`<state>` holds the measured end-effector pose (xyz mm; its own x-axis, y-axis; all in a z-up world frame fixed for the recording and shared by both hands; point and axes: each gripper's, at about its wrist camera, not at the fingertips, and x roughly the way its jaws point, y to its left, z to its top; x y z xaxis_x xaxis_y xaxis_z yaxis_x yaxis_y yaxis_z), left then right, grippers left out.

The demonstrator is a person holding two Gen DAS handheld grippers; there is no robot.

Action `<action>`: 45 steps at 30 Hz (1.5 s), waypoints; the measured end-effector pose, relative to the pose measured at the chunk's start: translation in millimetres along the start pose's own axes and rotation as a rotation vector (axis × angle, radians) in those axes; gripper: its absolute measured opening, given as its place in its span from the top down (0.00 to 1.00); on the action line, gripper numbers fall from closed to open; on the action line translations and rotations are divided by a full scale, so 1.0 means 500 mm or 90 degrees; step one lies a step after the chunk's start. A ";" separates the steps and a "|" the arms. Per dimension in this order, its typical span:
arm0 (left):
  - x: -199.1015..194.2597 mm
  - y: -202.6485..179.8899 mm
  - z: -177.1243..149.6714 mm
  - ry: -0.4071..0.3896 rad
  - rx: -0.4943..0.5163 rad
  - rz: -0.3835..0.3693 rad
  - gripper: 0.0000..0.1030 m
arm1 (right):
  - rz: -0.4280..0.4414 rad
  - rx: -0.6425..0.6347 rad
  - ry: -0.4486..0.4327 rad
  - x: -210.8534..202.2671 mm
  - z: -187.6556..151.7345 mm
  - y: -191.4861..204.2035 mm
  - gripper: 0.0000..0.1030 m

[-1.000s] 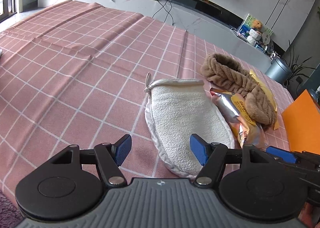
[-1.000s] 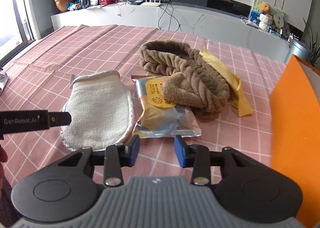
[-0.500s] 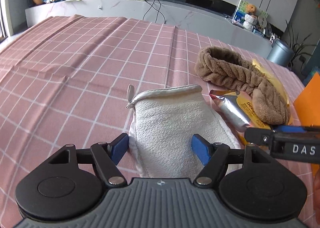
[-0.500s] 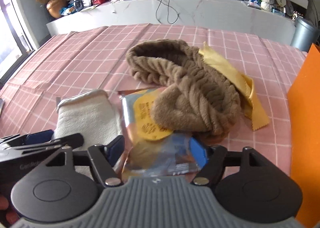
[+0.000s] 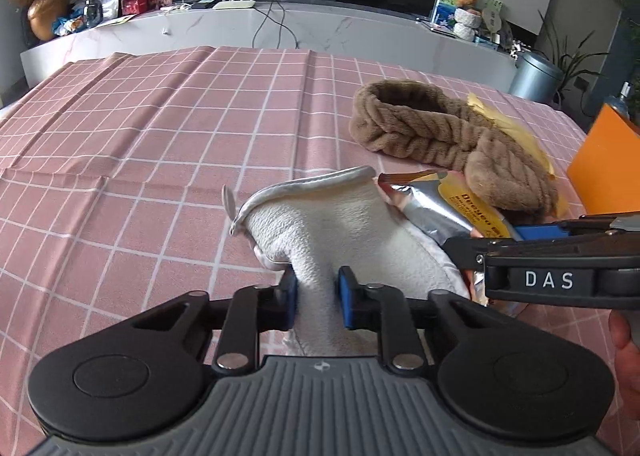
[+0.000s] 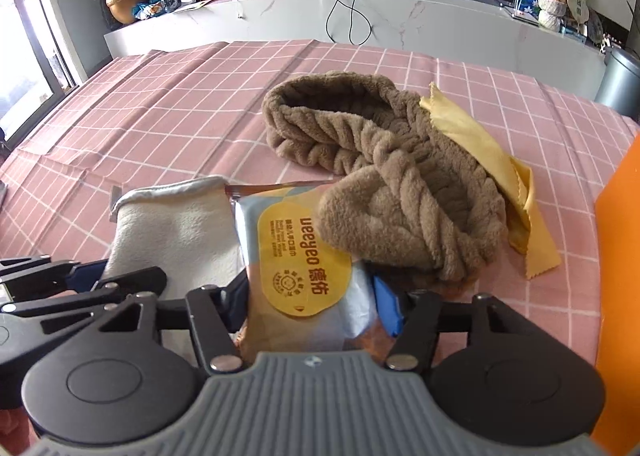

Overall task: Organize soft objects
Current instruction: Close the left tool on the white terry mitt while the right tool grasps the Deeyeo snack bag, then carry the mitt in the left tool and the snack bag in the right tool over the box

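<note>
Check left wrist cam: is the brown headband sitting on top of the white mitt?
No. The brown headband lies beyond the white mitt, its near end resting on the wipes packet instead.

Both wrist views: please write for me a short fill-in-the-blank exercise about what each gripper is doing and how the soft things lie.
1. The left gripper has just closed its fingers on the white ____.
2. The foil packet between the right gripper's fingers has a ____ label.
3. The brown headband lies partly on a yellow ____.

Missing words: mitt; yellow; cloth
</note>
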<state>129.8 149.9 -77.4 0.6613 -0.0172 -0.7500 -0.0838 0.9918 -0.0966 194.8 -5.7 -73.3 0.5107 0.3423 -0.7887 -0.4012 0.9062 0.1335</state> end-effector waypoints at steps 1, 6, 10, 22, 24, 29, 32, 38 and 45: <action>-0.008 -0.003 -0.006 0.002 0.003 -0.008 0.83 | 0.000 0.001 0.001 -0.007 -0.007 0.001 0.45; -0.043 -0.010 -0.037 0.010 0.007 -0.020 0.85 | 0.015 0.000 0.006 -0.054 -0.052 0.002 0.51; -0.075 -0.015 -0.049 0.011 -0.002 -0.032 0.86 | 0.026 0.011 0.010 -0.090 -0.083 -0.004 0.54; -0.178 -0.066 -0.046 -0.045 0.013 -0.036 0.87 | 0.032 0.030 -0.056 -0.230 -0.116 -0.033 0.55; -0.194 -0.077 -0.040 -0.058 0.020 -0.035 0.87 | 0.029 0.035 -0.073 -0.258 -0.119 -0.041 0.55; -0.234 -0.100 -0.026 -0.094 0.022 -0.048 0.87 | 0.018 0.047 -0.121 -0.328 -0.127 -0.062 0.55; -0.254 -0.119 -0.012 -0.111 0.025 -0.065 0.87 | 0.008 0.054 -0.151 -0.372 -0.130 -0.083 0.55; -0.285 -0.179 0.026 -0.142 0.048 -0.118 0.87 | -0.014 0.087 -0.208 -0.456 -0.134 -0.147 0.55; -0.288 -0.290 0.076 -0.157 0.091 -0.207 0.87 | -0.073 0.103 -0.236 -0.522 -0.146 -0.231 0.55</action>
<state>75.2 13.5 69.5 0.7963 -0.3175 -0.5149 0.2502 0.9478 -0.1976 52.4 -217.8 73.4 0.7958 0.2756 -0.5391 -0.2162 0.9610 0.1723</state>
